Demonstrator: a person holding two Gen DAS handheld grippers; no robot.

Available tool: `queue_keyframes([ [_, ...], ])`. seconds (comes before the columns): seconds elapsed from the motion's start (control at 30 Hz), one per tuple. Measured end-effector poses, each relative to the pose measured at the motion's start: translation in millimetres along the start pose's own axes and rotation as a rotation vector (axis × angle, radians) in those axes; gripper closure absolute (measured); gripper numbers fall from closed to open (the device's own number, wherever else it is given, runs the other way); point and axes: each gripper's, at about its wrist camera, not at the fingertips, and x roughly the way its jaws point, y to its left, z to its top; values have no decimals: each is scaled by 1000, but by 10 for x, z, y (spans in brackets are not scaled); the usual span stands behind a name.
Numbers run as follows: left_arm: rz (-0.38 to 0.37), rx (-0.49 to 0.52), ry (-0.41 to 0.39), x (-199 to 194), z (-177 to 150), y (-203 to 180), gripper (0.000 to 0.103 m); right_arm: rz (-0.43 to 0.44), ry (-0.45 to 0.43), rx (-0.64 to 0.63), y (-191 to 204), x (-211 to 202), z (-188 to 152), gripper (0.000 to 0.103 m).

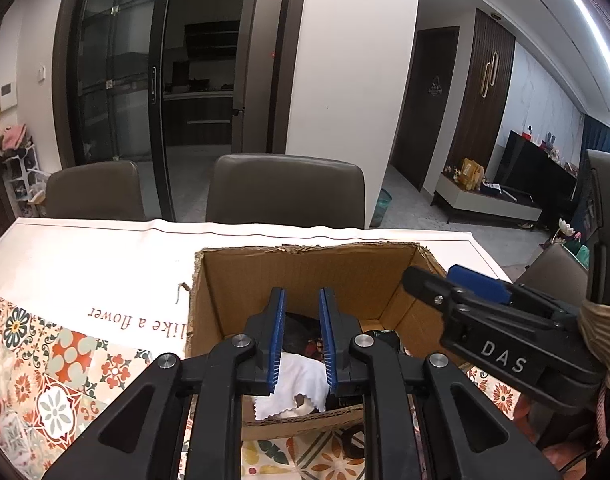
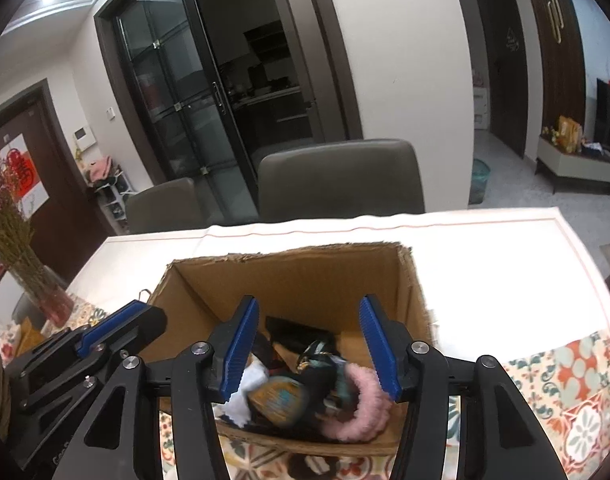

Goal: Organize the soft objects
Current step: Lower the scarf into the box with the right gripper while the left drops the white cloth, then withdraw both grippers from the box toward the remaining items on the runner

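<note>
A: Behind the white table [image 1: 105, 248] with its patterned floral cloth [image 1: 45, 360] we see two grey-brown padded chairs [image 1: 285, 188] and dark glass sliding doors [image 1: 117, 60]. Where do the soft objects sit?

B: We find them inside the open brown cardboard box [image 2: 297, 276] on the table: a white cloth [image 1: 293, 384], a fluffy pink ring-shaped piece [image 2: 365, 412], and dark patterned fabric items [image 2: 305, 364] between them, somewhat blurred.

A: State of our left gripper [image 1: 301, 320]?

B: Its blue ribbed pads stand slightly apart above the white cloth; nothing is pinched between them, so we read it as released.

A: And our right gripper [image 2: 311, 344]?

B: Its jaws stand wide over the box, gripping nothing. The pink piece lies just below the right-hand pad; whether they touch we cannot tell.
</note>
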Motion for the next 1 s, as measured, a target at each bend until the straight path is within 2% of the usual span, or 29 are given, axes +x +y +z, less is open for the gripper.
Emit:
queue_keyframes([
  [0.67,29,37,-54,-531,-63,23,82,-81,-76,-28,177,-542,-58,49],
  [0.8,35,40,-70,-662,-102,22,79,-94,-94,-33,215,-673,-102,49],
  [0.9,39,46,-78,-755,-150,24,79,-108,-107,-32,236,-766,-138,41],
  [1.0,52,56,-90,-857,-205,29,78,-125,-129,-20,238,-879,-205,41],
])
